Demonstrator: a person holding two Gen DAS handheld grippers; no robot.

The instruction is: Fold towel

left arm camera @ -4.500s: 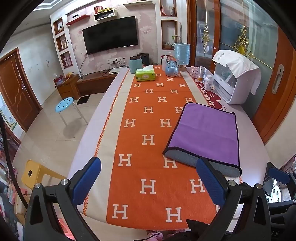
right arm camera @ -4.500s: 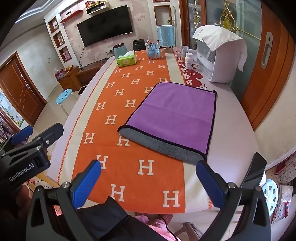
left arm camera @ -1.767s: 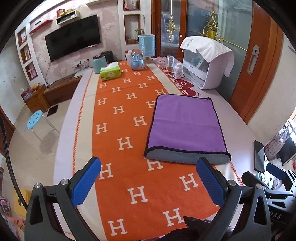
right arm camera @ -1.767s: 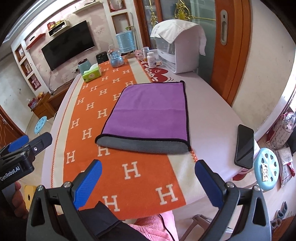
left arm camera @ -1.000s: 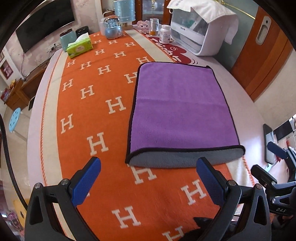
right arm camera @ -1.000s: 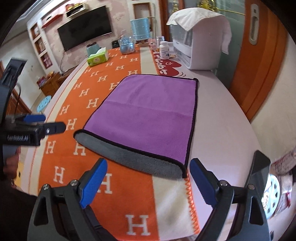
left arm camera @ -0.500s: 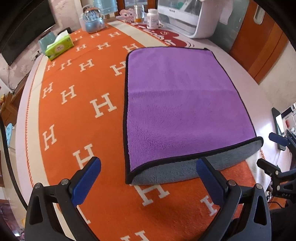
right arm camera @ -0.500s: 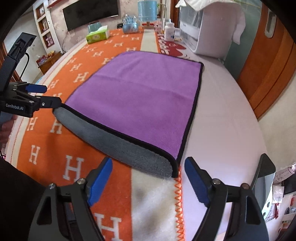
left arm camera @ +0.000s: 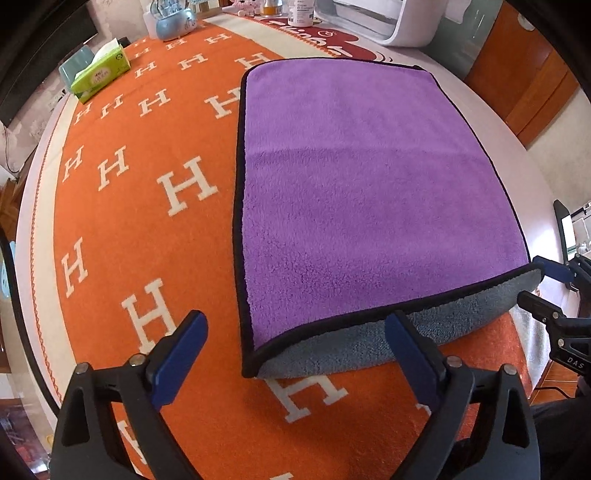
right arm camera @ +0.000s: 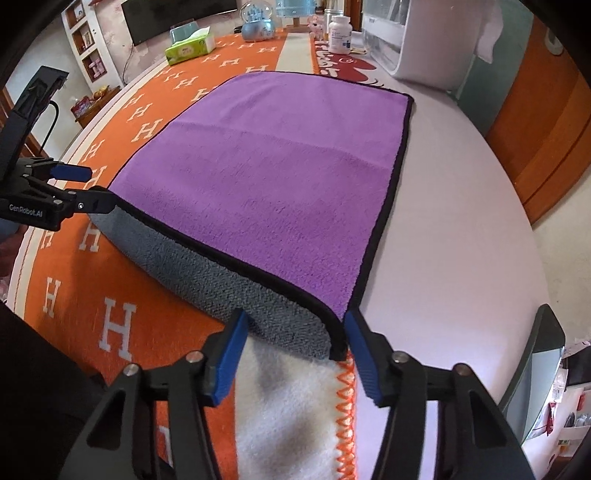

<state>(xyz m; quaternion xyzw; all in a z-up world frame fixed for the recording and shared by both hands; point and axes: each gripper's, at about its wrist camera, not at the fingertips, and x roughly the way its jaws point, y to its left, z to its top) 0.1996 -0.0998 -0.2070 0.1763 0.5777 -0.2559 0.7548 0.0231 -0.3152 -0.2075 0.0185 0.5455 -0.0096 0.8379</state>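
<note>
Left wrist view: the left gripper [left arm camera: 293, 350] hangs low over the orange runner [left arm camera: 147, 206], its blue pads spread wide and gripping nothing; the near left corner of the purple towel [left arm camera: 362, 192] sits between them, just ahead. The towel lies already folded once, its rounded grey fold facing the grippers and its black-trimmed edges running straight away from them, so its long axis points forward toward the far end of the table [left arm camera: 517, 147]. It rests partly on the runner and partly on the bare pale tabletop to the right.

In the right wrist view the right gripper [right arm camera: 293, 354] is likewise released, its pads set on either side of the towel's [right arm camera: 280, 166] near right corner without pressing it, above the runner's [right arm camera: 74, 291] zigzag-stitched hem.

Farther ahead and to the left, a green tissue box [left arm camera: 101, 75] holds a white tissue poking from its slot. Beyond the towel's far edge stand a white pill bottle [right arm camera: 340, 34], its contents not visible, and a white appliance [right arm camera: 417, 40].
</note>
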